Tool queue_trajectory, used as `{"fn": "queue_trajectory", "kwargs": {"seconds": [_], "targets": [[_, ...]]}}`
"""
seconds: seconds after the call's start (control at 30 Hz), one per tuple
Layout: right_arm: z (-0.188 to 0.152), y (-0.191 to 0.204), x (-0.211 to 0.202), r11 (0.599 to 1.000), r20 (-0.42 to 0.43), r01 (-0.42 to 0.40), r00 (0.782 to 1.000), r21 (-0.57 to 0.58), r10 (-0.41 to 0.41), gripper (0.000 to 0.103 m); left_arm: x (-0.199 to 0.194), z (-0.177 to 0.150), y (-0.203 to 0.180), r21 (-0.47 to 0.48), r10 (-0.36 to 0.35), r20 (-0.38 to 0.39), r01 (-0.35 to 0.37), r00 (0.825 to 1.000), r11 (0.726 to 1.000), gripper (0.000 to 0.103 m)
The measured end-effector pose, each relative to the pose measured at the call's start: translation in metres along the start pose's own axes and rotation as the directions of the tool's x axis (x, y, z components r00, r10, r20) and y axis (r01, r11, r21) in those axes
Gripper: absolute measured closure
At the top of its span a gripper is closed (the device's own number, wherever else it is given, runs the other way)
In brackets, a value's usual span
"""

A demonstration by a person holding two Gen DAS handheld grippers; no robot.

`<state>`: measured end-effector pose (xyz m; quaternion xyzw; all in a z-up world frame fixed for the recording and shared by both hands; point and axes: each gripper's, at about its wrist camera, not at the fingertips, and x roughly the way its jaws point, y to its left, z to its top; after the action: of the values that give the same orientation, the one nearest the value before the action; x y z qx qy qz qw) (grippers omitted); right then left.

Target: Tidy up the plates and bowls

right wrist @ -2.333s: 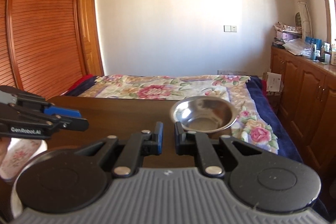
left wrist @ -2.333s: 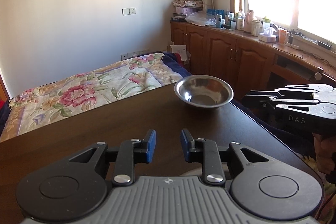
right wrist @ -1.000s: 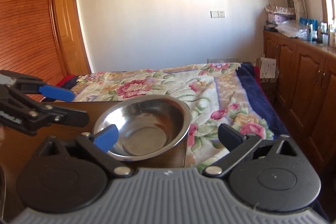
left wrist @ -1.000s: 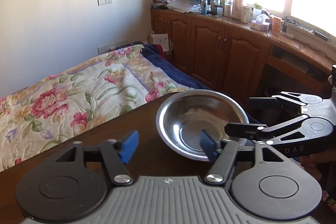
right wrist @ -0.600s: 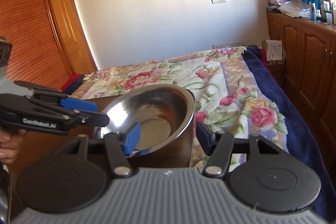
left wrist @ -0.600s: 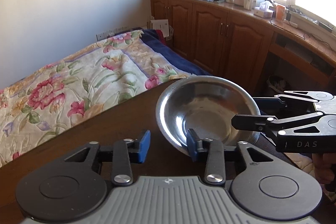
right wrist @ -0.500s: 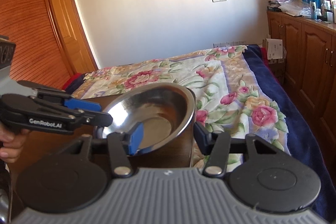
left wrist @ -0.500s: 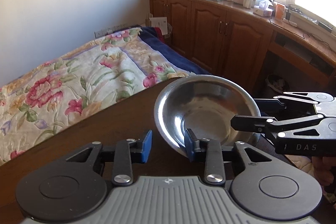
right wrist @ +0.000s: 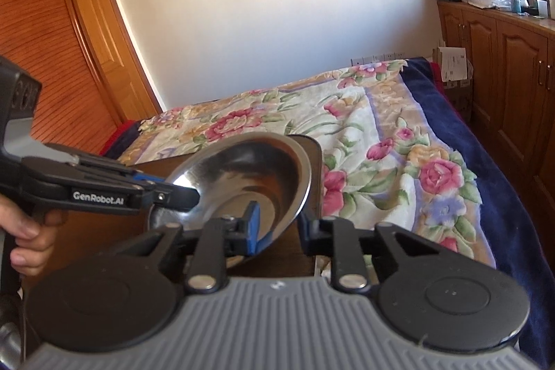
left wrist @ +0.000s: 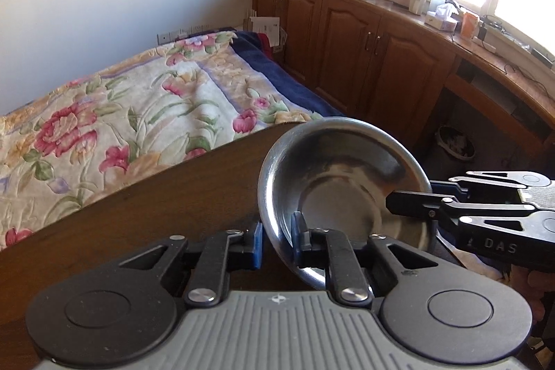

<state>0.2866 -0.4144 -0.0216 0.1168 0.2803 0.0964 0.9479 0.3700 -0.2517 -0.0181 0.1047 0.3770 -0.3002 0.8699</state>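
Two handheld tools, alike in build. Left gripper (left wrist: 275,240): ribbed grey housing, two round black discs, black linkage arms with silver pivot screws, blue pads on the fingers (left wrist: 257,243). White "GenRobot.AI" lettering along its side, seen from the other camera. Right gripper (right wrist: 279,226): same grey ribbing, black discs, silver screws, blue pad; "DAS" printed on its flank.

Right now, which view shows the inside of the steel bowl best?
The left wrist view: the steel bowl opens toward the camera, showing its flat bottom. The right wrist view shows it tilted more edge-on, partly behind the left gripper.
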Motion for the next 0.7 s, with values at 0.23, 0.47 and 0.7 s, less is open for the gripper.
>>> {"fn": "queue_trajectory", "kwargs": {"seconds": [0.23, 0.47, 0.7], "targets": [[0.002, 0.007, -0.009, 1.000, 0.002, 0.011, 1.000, 0.005, -0.011, 0.085, -0.039, -0.002, -0.010, 0.040, 0.017, 0.081, -0.020, 0.997, 0.999, 0.088], [0.011, 0.025, -0.028, 1.000, 0.032, 0.014, 0.999, -0.019, -0.013, 0.085, -0.077, -0.009, -0.009, 0.042, 0.029, 0.126, -0.035, 0.992, 0.999, 0.088], [0.015, 0.049, -0.044, 0.998, 0.047, 0.007, 0.999, -0.060, -0.004, 0.086, -0.108, -0.024, -0.007, 0.039, 0.042, 0.149, -0.048, 0.988, 0.998, 0.088]]}}
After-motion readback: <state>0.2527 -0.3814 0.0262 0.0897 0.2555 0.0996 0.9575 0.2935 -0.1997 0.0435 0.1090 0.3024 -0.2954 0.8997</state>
